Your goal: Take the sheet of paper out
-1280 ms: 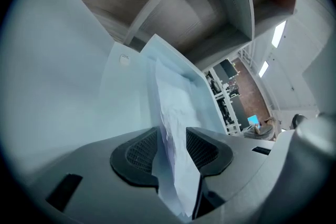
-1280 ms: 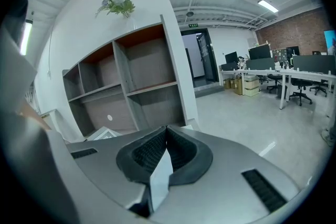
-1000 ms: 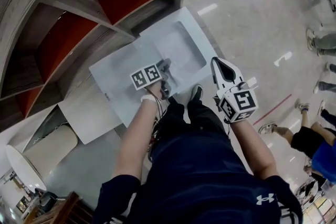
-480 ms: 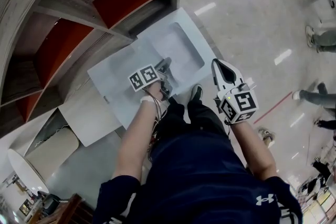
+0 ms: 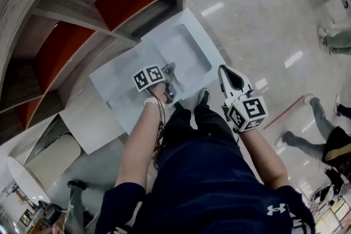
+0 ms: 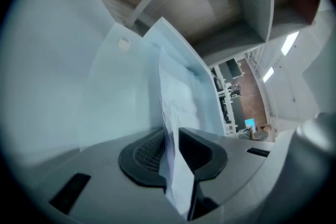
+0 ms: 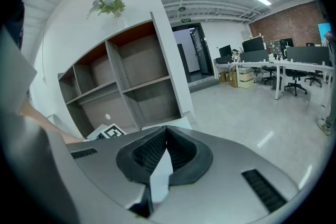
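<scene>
- One wooden shelf unit (image 5: 66,3), with red-lined compartments, stands just beside the white unit.
- One white unit (image 5: 118,82) with a recessed panel in its top lies below the person.
- One sheet of paper (image 6: 177,99) is seen edge-on. Its long axis runs straight away from the jaws, over the white unit towards the shelf. Its near end lies between the left pads.
- Of two grippers, the left gripper (image 6: 172,136) has just been closing. One pad touches the sheet and the other is a narrow gap off.
- The right gripper (image 7: 167,131), held apart over the floor, has its tips together and holds nothing.
</scene>
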